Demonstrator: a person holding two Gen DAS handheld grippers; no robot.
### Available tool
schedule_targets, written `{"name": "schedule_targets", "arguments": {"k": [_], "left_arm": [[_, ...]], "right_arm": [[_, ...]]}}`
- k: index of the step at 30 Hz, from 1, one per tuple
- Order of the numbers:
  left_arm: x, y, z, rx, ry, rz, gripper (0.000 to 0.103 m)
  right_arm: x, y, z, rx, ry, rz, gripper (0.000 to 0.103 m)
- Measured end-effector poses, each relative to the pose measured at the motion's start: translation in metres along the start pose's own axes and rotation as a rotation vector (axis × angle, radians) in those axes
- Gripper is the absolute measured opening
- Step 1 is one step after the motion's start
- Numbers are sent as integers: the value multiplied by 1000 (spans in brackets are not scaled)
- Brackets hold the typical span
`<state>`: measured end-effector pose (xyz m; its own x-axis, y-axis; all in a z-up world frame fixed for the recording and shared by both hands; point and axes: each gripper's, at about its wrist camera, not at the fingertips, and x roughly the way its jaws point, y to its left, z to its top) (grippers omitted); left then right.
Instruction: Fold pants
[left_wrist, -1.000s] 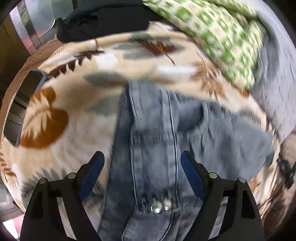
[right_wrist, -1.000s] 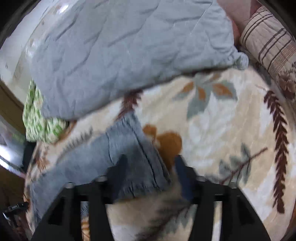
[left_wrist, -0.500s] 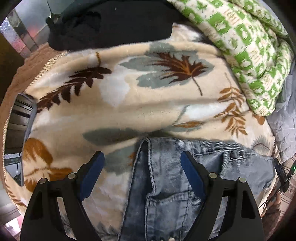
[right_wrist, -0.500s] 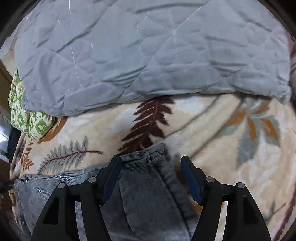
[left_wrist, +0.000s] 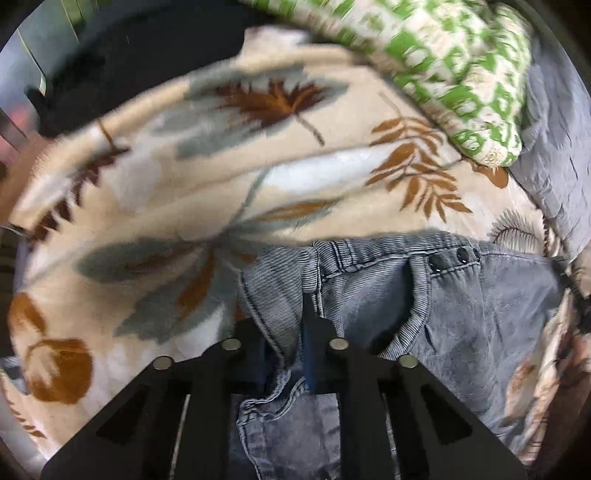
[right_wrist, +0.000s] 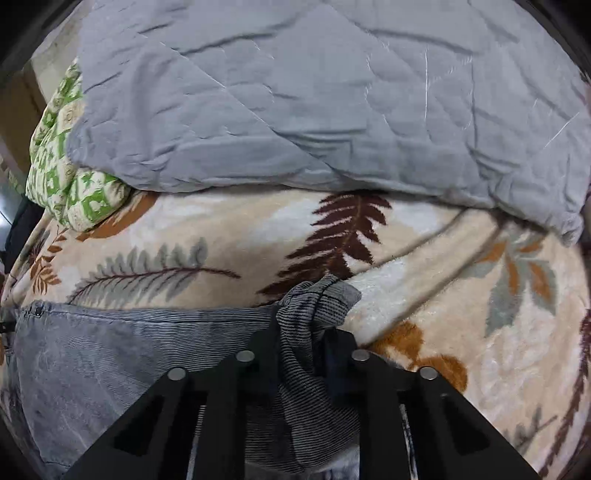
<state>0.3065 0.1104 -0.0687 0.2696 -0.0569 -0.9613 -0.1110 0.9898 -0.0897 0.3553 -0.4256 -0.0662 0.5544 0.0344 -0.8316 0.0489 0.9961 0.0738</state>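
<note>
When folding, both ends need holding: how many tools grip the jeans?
2. The left tool is shut on the jeans near the waistband. The right tool is shut on a bunched corner of them.

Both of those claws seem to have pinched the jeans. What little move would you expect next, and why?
Probably a joint lift. The left gripper and right gripper are each shut on a bunched edge of the jeans, which lie on the leaf-print blanket. Raising both would free the cloth to fold over.
</note>
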Motion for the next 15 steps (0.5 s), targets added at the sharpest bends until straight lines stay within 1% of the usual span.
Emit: {"name": "schedule_targets", "arguments": {"k": [1, 3, 5, 6, 8, 10, 12, 15], "left_arm": [[-10, -4, -4, 13, -36, 23, 12], [-28, -9, -11, 16, -89, 30, 12], [-53, -14, -22, 22, -153, 42, 12], [-64, -10, -22, 30, -176, 52, 12], [-85, -15, -32, 52, -231, 71, 12], [-109, -18, -49, 76, -277, 83, 12], [-124, -24, -60, 97, -318, 96, 12], [-151, -26, -93, 114, -364, 90, 12]], "right_arm": [[-6, 0, -1, 10, -16, 0, 16], [-27, -4, -6, 46, -55, 12, 16], [-42, -8, -11, 63, -74, 22, 16], [-54, -9, -15, 67, -90, 18, 16], [-79, -11, -23, 81, -127, 19, 16], [-101, -15, -30, 99, -160, 22, 16], [-132, -21, -45, 119, -202, 27, 16], [-163, -24, -68, 142, -232, 30, 16]]}}
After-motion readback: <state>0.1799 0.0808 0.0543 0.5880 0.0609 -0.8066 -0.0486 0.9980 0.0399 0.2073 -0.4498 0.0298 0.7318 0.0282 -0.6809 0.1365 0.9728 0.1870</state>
